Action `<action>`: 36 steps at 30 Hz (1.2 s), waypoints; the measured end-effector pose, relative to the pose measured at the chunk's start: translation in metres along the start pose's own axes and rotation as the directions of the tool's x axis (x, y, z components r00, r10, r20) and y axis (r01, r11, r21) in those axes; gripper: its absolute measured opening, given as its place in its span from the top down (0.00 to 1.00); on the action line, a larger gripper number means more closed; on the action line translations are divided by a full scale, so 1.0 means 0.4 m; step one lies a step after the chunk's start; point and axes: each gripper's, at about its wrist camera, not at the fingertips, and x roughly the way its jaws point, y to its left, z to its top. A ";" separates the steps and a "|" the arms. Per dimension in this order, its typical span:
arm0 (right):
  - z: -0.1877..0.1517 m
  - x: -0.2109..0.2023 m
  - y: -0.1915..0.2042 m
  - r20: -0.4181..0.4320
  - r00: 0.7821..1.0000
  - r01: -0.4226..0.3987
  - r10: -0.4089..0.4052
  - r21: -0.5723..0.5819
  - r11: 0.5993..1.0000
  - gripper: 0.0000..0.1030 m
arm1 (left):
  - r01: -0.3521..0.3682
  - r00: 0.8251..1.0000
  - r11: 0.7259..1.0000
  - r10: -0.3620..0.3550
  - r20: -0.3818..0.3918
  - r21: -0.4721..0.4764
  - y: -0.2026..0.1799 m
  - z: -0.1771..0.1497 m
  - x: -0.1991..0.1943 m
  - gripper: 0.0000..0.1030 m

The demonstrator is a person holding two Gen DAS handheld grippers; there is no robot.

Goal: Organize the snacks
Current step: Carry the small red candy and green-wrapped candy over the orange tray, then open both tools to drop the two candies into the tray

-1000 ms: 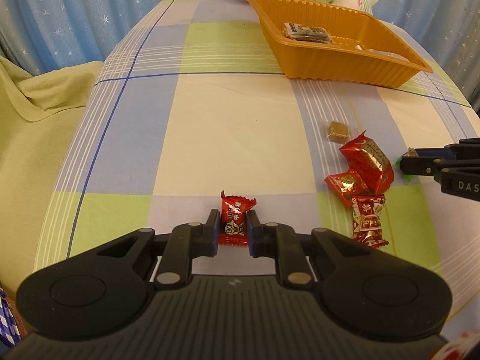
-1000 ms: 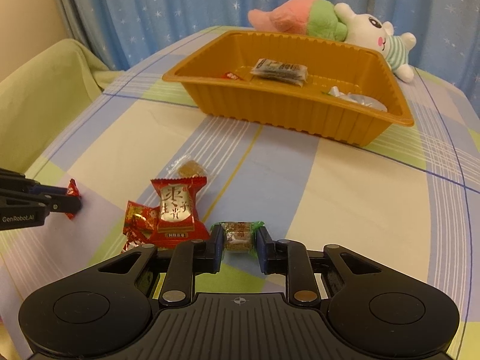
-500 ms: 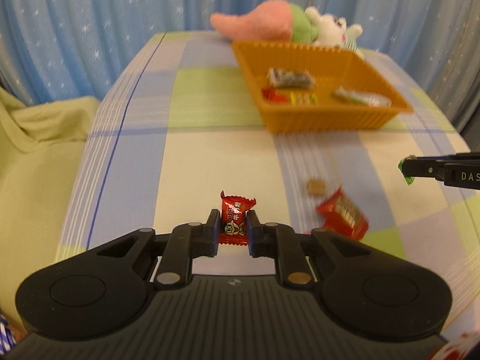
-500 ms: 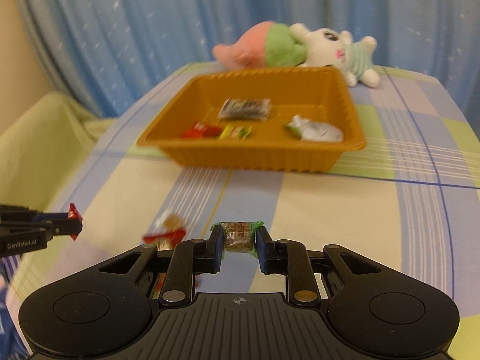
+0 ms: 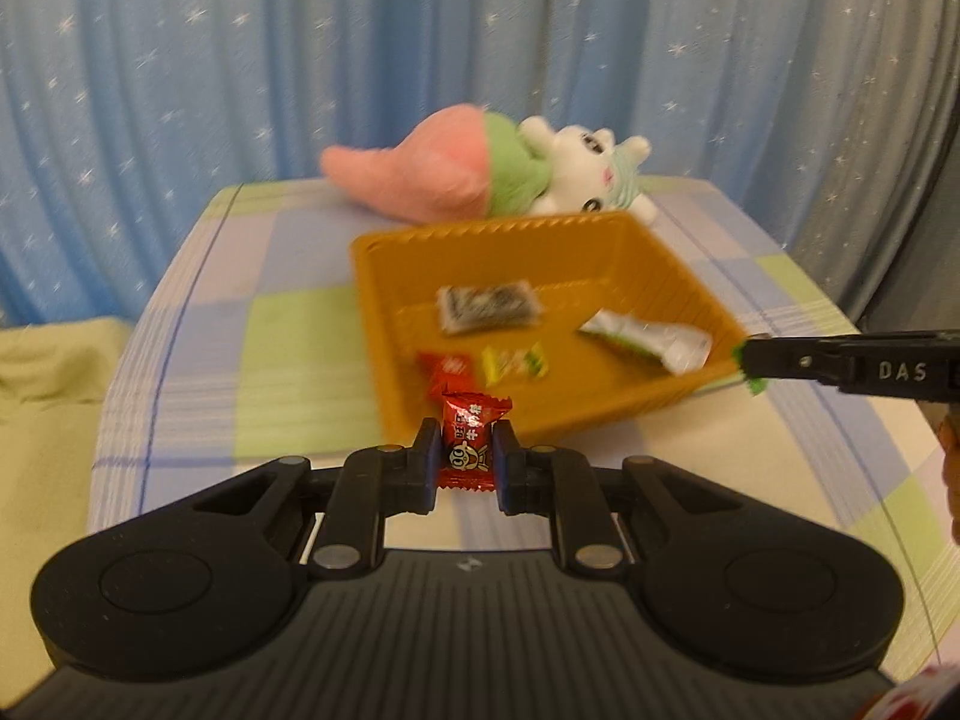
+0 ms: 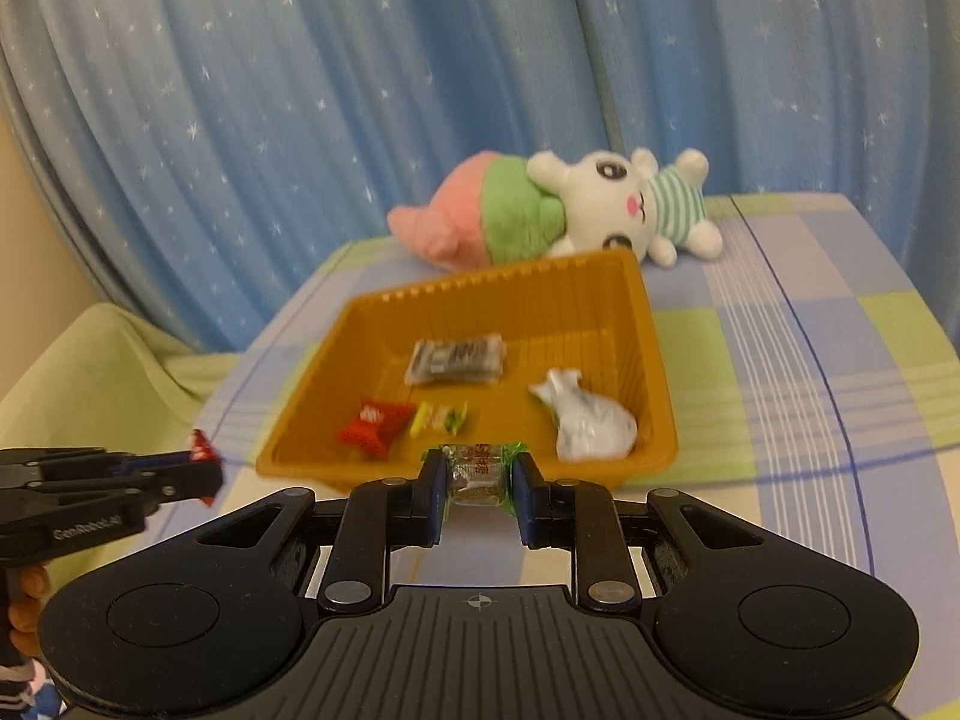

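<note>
Both tongs are loaded. My left gripper (image 5: 462, 462) is clenched on a red candy (image 5: 470, 447), wrapper upright between the fingers, and my right gripper (image 6: 478, 483) is clamped across a green-ended candy (image 6: 478, 474) with a brownish centre.

From the left wrist view, the orange tray (image 5: 384, 360) sits at 12 o'clock just beyond the red candy, its near wall directly ahead. From the right wrist view the same tray's near rim lies just past the held sweet, also at 12.

Inside the tray I see a dark flat packet (image 6: 456, 360) towards the far side, a small red wrapper (image 6: 373, 425) and a yellow-green sweet (image 6: 441, 417) near the front wall, and a crumpled silver pouch (image 6: 585, 423) at the right end.

Behind the tray, at 12 to 1 o'clock, a plush toy (image 6: 558, 213) lies against the blue starry curtain (image 6: 240, 90). Everything rests on a checked cloth (image 5: 288, 324).

In the left view the right gripper juts in at 3 o'clock, its tip over the tray's right corner.
</note>
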 end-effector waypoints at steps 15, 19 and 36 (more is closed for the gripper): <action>0.069 0.078 -0.026 0.012 1.000 0.010 -0.010 0.034 0.999 0.77 | 0.068 0.997 0.997 -0.066 -0.042 0.047 -0.058 0.109 0.154 0.85; 0.070 0.095 -0.036 0.003 1.000 0.017 -0.018 0.043 0.999 0.77 | 0.077 0.995 0.996 -0.073 -0.072 0.047 -0.055 0.114 0.192 0.85; 0.079 0.158 -0.061 -0.024 0.999 0.035 -0.033 0.064 0.997 0.77 | 0.092 0.979 0.995 -0.087 -0.182 0.022 -0.052 0.111 0.310 0.84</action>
